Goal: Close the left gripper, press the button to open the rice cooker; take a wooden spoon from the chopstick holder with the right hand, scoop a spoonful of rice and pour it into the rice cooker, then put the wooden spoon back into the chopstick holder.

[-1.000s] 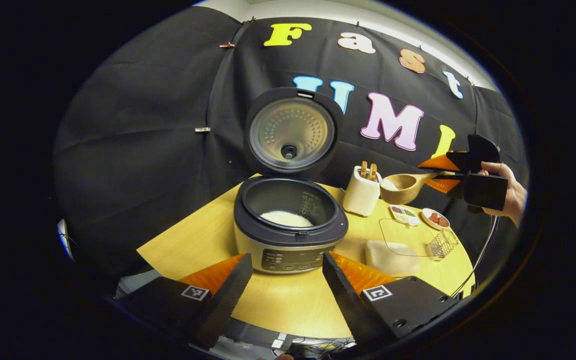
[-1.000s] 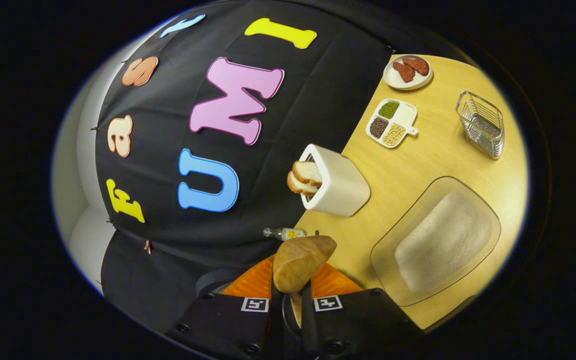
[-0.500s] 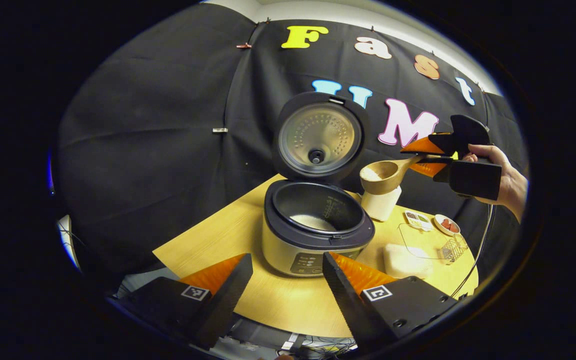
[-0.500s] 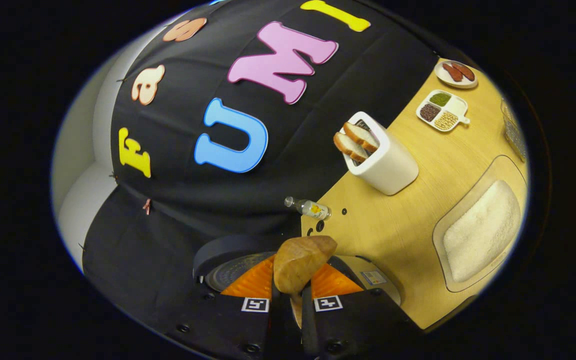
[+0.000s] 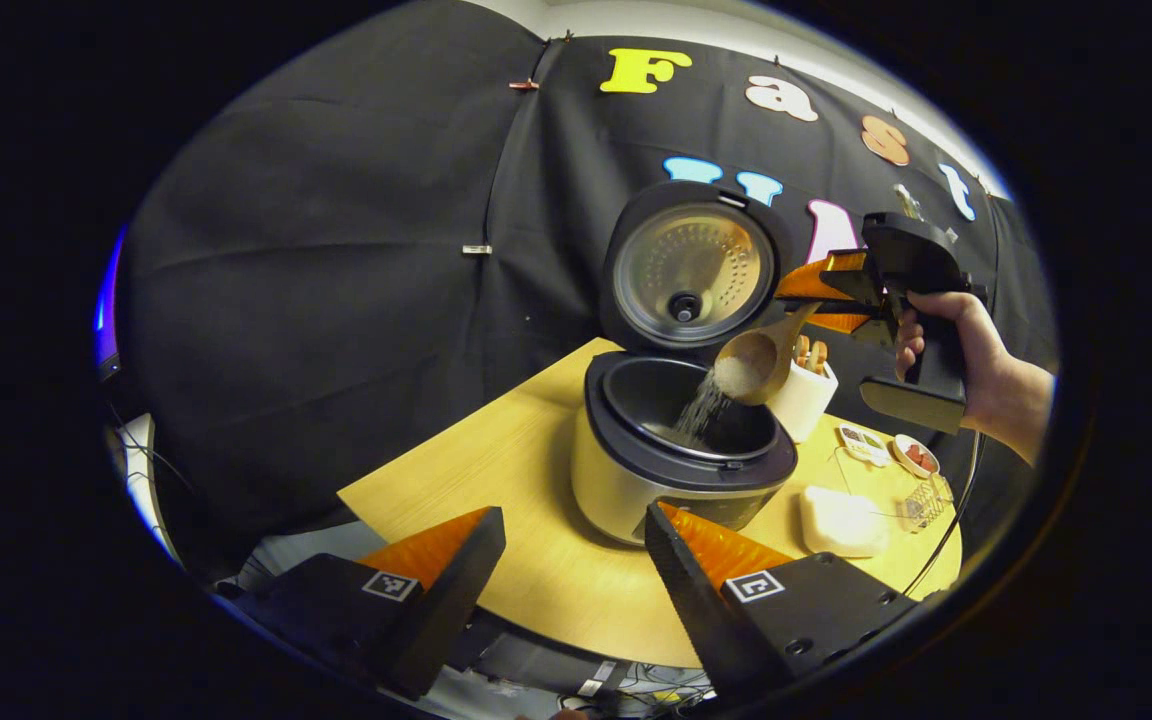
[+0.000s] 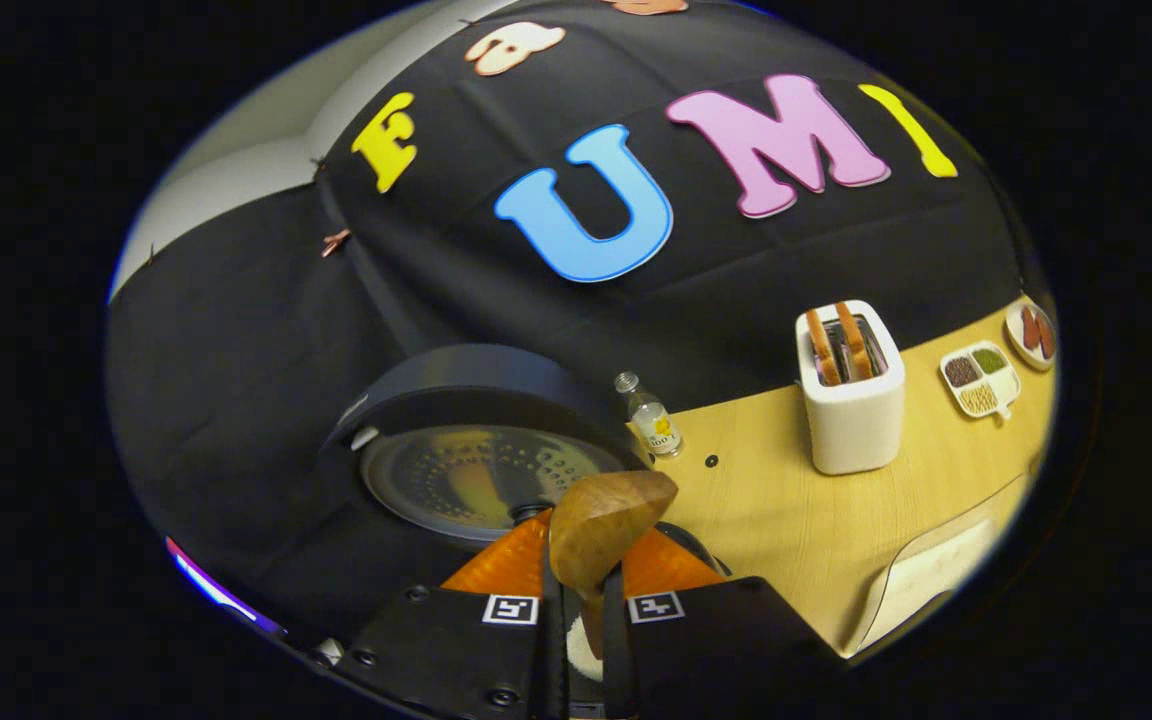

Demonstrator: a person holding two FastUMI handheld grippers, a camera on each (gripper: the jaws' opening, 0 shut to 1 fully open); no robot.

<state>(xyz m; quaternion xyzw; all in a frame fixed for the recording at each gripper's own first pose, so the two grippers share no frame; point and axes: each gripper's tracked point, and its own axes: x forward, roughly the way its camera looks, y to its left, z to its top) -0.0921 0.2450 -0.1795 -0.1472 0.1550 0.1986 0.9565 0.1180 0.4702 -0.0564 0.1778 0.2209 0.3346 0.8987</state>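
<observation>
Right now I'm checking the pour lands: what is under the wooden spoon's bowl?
Under the tilted wooden spoon, white rice streams into the open grey rice cooker. The cooker's rim hides the pot's bottom.

A staged recording booth rather than a real kitchen: black cloth [image 5: 336, 250] hangs as a backdrop behind one round wooden table [image 5: 496, 500], with cables [image 5: 626, 690] trailing beneath it. Kitchen props sit on it: a rice cooker [image 5: 681, 440], a toaster [image 6: 851, 400], and what looks like a small bottle [image 6: 648, 415].
</observation>
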